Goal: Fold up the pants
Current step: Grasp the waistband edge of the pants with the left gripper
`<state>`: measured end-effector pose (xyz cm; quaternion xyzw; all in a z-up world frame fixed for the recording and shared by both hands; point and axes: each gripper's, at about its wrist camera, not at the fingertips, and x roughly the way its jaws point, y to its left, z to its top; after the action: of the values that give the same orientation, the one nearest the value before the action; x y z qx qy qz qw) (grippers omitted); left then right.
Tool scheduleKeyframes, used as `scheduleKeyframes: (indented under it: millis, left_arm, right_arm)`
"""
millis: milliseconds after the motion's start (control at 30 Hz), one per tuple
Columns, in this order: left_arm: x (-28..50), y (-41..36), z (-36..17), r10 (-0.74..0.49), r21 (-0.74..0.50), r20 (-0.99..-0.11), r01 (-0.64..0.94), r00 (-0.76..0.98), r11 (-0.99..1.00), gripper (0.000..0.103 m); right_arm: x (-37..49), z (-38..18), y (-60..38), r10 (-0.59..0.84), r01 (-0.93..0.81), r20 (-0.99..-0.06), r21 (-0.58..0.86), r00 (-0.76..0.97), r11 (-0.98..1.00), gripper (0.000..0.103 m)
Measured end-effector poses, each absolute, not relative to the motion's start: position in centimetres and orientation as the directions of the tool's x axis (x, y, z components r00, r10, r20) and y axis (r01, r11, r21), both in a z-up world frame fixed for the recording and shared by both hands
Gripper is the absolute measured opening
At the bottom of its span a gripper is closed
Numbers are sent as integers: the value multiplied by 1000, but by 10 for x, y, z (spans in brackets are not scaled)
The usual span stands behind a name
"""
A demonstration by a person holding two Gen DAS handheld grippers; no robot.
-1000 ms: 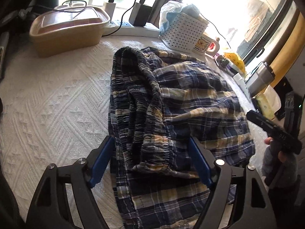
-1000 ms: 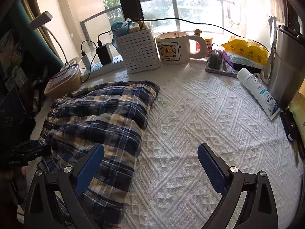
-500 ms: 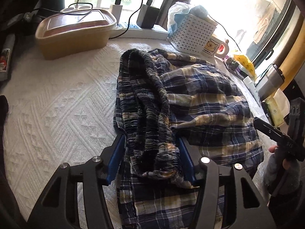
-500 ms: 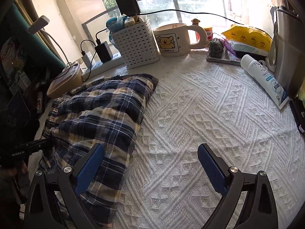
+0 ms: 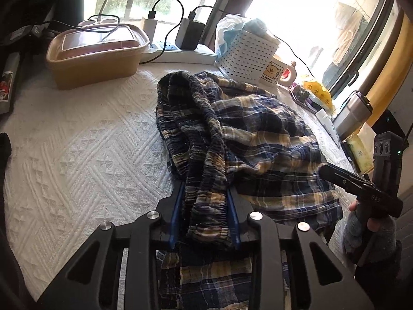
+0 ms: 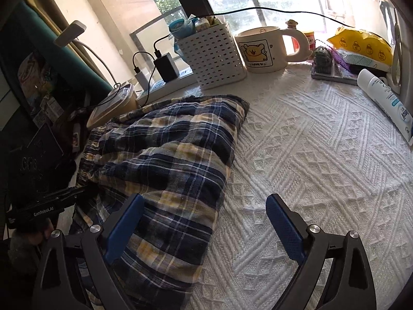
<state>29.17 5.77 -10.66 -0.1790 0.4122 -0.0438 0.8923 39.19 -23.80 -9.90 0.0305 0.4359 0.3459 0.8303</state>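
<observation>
Pants (image 5: 247,139), navy-yellow plaid, lie bunched on the white textured cloth (image 5: 77,155), just in front of the white basket (image 5: 245,54). Long axis runs from the basket toward the cameras, waistband (image 5: 206,160) gathered in a ridge along it. Left gripper (image 5: 205,217) angled down, jaws closing, waistband end between the blue pads. Right gripper (image 6: 204,222) angled down over the pants' edge, jaws wide apart, holding nothing.

Left gripper (image 5: 205,213) jaws closing; right gripper (image 6: 204,222) jaws wide.
</observation>
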Motion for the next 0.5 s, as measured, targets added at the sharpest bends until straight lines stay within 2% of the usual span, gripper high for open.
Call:
scheduleKeyframes:
  millis: [67,167,267,367,467,500]
  left_arm:
    - [291,59,-104,-237,-368,-713,-64,659,928,29]
    - [289,57,-97,-255,-381,-697,-45,670,923,29]
    - [290,47,-94,-215,-311,-711,-26,669,950,29]
    - [293,44,-102,-167,-254,-740,-41,651,966,29]
    - [296,48,-112,-172,-271,-759,-65,627,960,30]
    - [297,49,-114,-174,-274,-766,-70,619,959,33]
  right_arm:
    - [391,-99,-233,597,-556,-707,341,379,757,92]
    - [395,-101,-230,634,-547,-696,403,337,733,91]
    - [401,-104,-231,651,-493,-692,468,311,733,91]
    - [401,-105,-228,646,-501,-695,456,315,735,90]
    - [398,-104,-223,624,-515,-707,418,332,748,79]
    - [398,-105,-222,635,-522,-703,428,320,738,67]
